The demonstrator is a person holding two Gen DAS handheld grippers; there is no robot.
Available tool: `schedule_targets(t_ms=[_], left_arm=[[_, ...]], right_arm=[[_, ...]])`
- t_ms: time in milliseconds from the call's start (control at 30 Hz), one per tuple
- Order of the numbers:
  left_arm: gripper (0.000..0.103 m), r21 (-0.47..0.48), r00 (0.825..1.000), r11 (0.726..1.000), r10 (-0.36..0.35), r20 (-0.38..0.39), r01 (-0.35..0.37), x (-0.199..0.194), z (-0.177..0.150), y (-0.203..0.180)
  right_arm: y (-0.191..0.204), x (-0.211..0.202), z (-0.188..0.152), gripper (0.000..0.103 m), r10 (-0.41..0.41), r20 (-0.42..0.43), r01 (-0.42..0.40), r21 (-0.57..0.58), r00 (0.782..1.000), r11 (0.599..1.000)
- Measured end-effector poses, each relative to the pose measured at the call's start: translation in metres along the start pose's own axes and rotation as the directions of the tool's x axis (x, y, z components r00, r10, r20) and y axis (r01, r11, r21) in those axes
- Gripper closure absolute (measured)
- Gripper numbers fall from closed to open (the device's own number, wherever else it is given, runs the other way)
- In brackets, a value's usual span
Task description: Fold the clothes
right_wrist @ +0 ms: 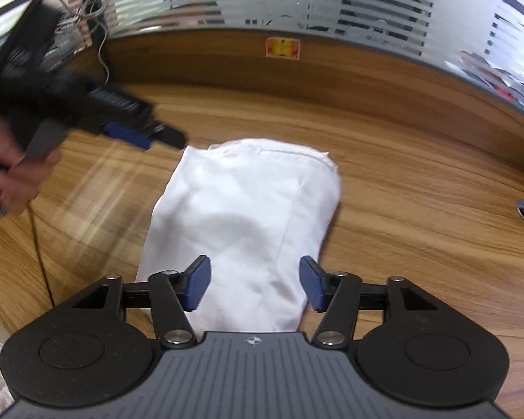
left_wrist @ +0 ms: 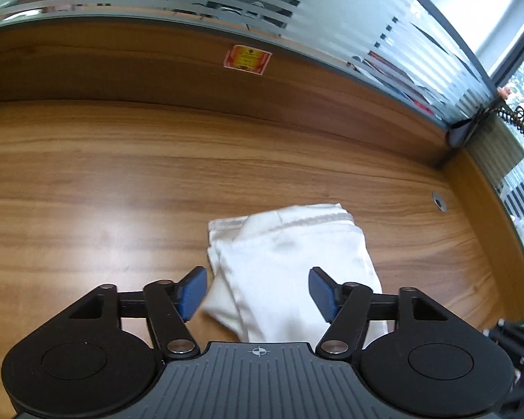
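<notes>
Folded white cloth garment (left_wrist: 290, 265), lying flat on the wood-grain desk (left_wrist: 104, 181), just ahead of both tongs. Left gripper (left_wrist: 257, 292): blue-padded jaws spread wide, holding nothing. Right gripper (right_wrist: 255, 284): likewise wide apart, empty, above the garment's near end.

Wood table (left_wrist: 122, 181) w/ a raised wood back edge. A folded white cloth (left_wrist: 290, 262) lies flat on it, just past & between the open jaws. Small metal hole cap (left_wrist: 439, 201) off to the right.
</notes>
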State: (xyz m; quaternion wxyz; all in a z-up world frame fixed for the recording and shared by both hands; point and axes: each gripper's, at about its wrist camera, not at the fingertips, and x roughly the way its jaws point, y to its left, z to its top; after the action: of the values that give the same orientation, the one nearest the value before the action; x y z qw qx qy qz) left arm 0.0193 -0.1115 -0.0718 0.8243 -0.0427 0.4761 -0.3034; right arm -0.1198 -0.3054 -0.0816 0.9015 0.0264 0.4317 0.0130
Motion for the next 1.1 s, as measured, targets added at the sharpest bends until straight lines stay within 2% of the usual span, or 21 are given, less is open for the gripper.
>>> schedule_targets(t_ms=[33,133,167,300,467,533,633,867,1100], left_arm=[[0.026,-0.003,1.0,1.0,0.008,0.002,-0.008,-0.005,-0.004,-0.001],[0.022,-0.005,1.0,1.0,0.025,0.003,-0.025,-0.02,-0.015,-0.003],[0.015,-0.003,1.0,1.0,0.027,0.002,-0.027,-0.024,-0.018,-0.003],[0.01,0.011,0.999,0.999,0.034,0.019,-0.034,-0.036,-0.034,-0.007],[0.01,0.01,1.0,1.0,0.01,0.005,-0.01,-0.041,-0.053,-0.009],[0.01,-0.004,1.0,1.0,0.001,0.003,-0.001,-0.041,-0.059,-0.008],[0.01,-0.025,1.0,0.999,-0.02,0.005,0.02,-0.038,-0.063,-0.005],[0.01,-0.077,0.999,0.996,-0.052,0.005,0.052,-0.017,-0.051,0.009],[0.012,-0.119,0.998,0.991,-0.063,-0.025,0.059,0.015,-0.03,0.021]], right_arm=[[-0.002,-0.002,0.0,0.031,0.001,0.002,-0.001,0.0,1.0,1.0],[-0.005,-0.009,0.001,0.026,-0.001,0.01,0.001,-0.001,1.0,1.0],[-0.006,-0.01,0.001,0.024,0.0,0.011,0.0,0.003,1.0,1.0],[-0.012,-0.011,0.0,0.018,0.011,0.011,-0.011,0.035,1.0,0.999],[-0.02,-0.008,-0.001,0.016,-0.021,0.001,0.021,0.07,1.0,0.997],[-0.027,-0.005,0.001,0.012,-0.022,-0.006,0.023,0.097,1.0,0.995],[-0.041,0.002,0.003,0.011,-0.023,-0.018,0.025,0.153,1.0,0.988],[-0.072,0.029,0.009,0.011,0.007,-0.051,0.01,0.315,0.999,0.949],[-0.082,0.065,0.017,0.011,0.068,-0.089,-0.028,0.384,0.994,0.923]])
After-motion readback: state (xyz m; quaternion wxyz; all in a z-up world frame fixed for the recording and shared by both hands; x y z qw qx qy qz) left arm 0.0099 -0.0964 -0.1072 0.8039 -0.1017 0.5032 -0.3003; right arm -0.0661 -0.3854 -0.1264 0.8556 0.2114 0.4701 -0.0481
